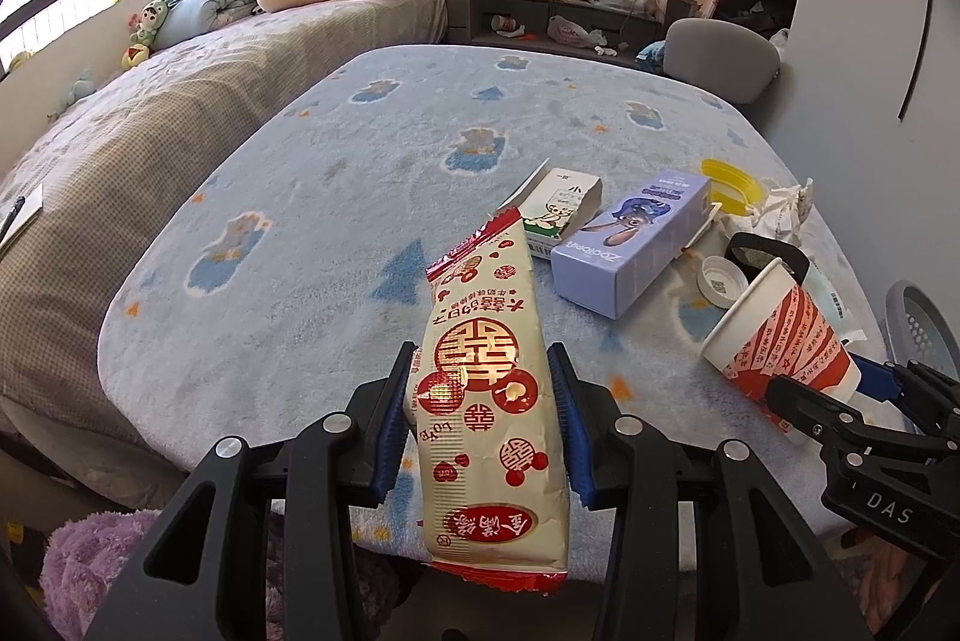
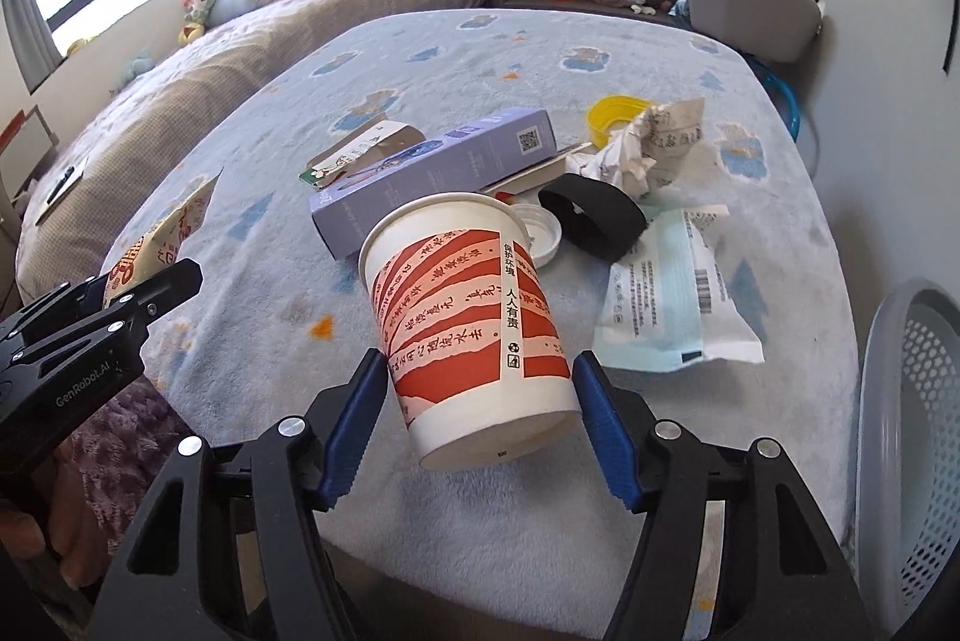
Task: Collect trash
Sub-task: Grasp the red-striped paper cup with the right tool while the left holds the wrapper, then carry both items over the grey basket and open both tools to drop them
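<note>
Red-printed wrapper (image 1: 489, 401): clamped in left gripper (image 1: 480, 401) jaws.
Paper cup (image 2: 474, 323): right gripper (image 2: 480, 401) jaws half-open, closed onto it.
Left: boxes, tissue, desk (image 2: 750, 59) litter; basket (image 2: 906, 419) contents unseen.

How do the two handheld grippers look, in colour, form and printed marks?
Both are alike: black angular linkage arms joined by round silver pivot bolts, ending in two fingers with ribbed blue pads. The left gripper carries white "GenRobot.AI" lettering on its side, readable in the right wrist view. The right gripper shows white letters "DAS" on its body in the left wrist view. No cables or sleeves are visible.
</note>
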`<state>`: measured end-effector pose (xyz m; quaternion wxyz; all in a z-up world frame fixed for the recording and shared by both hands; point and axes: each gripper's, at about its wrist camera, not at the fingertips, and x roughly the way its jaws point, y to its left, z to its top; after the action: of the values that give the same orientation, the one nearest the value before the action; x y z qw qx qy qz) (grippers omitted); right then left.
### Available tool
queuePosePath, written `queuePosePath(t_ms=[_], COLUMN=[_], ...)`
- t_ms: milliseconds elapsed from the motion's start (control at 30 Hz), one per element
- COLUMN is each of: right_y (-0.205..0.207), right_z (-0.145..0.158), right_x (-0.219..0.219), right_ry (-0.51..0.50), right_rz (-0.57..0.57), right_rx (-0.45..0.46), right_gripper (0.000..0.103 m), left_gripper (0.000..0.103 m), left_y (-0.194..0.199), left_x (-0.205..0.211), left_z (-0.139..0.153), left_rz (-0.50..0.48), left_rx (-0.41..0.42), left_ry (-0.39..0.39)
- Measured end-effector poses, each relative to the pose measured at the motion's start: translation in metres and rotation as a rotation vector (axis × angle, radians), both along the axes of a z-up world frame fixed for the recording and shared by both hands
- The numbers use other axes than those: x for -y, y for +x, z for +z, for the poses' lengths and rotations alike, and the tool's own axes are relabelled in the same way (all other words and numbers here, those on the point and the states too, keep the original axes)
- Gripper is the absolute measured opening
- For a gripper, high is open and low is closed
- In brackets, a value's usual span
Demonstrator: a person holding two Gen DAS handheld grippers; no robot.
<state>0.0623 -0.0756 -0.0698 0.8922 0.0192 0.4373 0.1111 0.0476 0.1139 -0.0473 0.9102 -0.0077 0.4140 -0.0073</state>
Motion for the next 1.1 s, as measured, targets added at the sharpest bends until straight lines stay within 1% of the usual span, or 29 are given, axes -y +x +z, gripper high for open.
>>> queuePosePath(t_ms=[233,400,800,1100], right_y=[-0.024,-0.039,-0.073,-0.089], right_z=[0.004,0.012,0.026,0.035], right_x=[0.025,0.049,0.118,0.177], right_ry=[0.031,0.057,0.118,0.134], right_rz=[-0.068,-0.118,-0.234,-0.329], right_rx=[0.010,0.032,0.063,0.086], right_gripper=[0.062,0.062,0.060,0.059], left_gripper=[0.042,0.042,0.042,0.042], left_y=[-0.009,-0.018,-0.032,-0.037], left_x=[0.016,0.035,0.108,0.174], left_z=[0.007,0.014,0.034,0.039], left_rz=[-0.030,-0.071,-0.217,-0.341], left_rx=[0.004,0.006,0.016,0.005], left_ry=[-0.002,-0.003,-0.018,-0.027])
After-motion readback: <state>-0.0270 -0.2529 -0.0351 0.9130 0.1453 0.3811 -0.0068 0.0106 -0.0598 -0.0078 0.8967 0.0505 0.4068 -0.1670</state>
